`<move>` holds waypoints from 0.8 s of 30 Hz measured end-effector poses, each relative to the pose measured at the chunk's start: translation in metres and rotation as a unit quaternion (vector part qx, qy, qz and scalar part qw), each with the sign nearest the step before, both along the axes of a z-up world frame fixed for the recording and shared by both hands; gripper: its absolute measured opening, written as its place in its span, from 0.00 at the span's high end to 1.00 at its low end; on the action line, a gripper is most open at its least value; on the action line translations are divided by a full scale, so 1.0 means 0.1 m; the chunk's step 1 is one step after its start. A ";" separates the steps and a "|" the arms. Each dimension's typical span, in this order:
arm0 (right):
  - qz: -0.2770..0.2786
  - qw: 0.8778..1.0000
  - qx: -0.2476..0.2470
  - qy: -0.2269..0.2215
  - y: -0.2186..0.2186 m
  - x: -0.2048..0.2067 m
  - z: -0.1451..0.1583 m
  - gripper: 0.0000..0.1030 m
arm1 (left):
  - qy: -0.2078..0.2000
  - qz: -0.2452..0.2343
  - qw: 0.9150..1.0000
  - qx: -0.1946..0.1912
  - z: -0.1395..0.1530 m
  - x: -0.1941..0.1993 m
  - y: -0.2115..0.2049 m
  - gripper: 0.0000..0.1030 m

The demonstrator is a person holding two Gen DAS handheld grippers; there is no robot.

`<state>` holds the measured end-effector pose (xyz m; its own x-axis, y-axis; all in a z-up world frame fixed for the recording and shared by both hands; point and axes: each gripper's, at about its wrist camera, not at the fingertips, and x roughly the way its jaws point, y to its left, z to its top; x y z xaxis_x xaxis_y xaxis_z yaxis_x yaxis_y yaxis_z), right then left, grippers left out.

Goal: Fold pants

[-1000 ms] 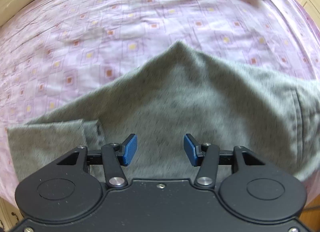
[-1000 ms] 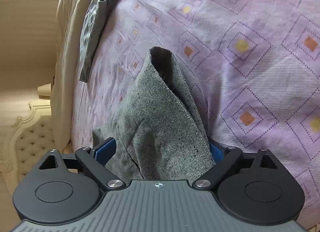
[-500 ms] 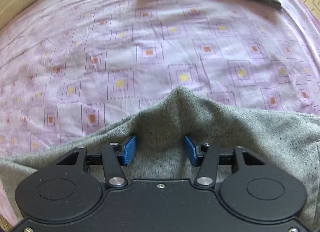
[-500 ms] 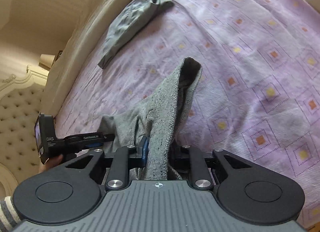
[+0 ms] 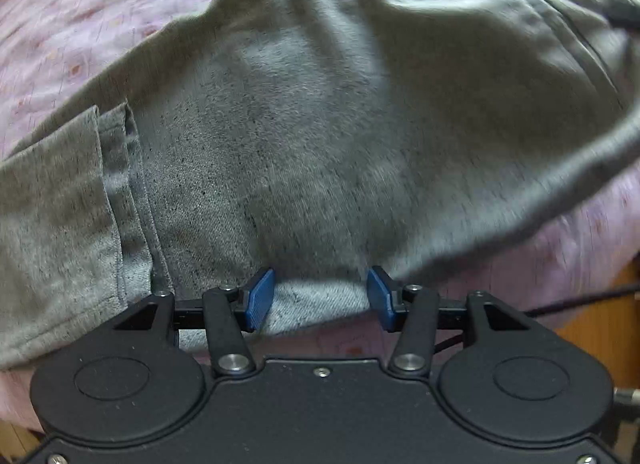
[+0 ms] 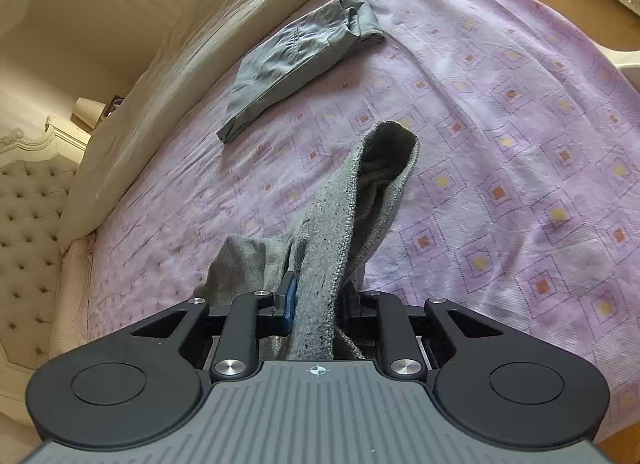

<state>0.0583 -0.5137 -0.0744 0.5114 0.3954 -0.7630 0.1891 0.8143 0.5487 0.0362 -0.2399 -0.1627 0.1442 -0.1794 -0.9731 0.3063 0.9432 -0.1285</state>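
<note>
The pants (image 5: 320, 136) lie spread on the bed (image 6: 520, 144), grey knit, with one bunched end lifted off the sheet in the right gripper (image 6: 316, 304). A second ago that gripper's jaws stood wide around the cloth; now they are clamped on it, and a tall fold hangs up from between the pads with the bed farther below than before. So the grasp looks made and the lift for a fold seems under way.

The left gripper (image 5: 318, 298) is half open, as it was a second ago, and holds nothing. Cloth lies under and between its pads, which do not press on it. It now hangs over the near edge of the pants, close to the bed's edge, where a hem and a seam show to the left.

Judging by the layout, the fold has plenty of room: the purple sheet is bare ahead and to the right. Another garment (image 6: 300, 60) lies well apart, near the cream bedding (image 6: 180, 64) along the far side.
</note>
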 end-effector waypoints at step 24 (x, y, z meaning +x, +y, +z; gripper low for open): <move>0.168 0.983 -0.065 -0.047 3.95 0.12 0.16 0.83 | -0.056 0.227 0.972 -0.013 0.37 0.00 3.87 0.44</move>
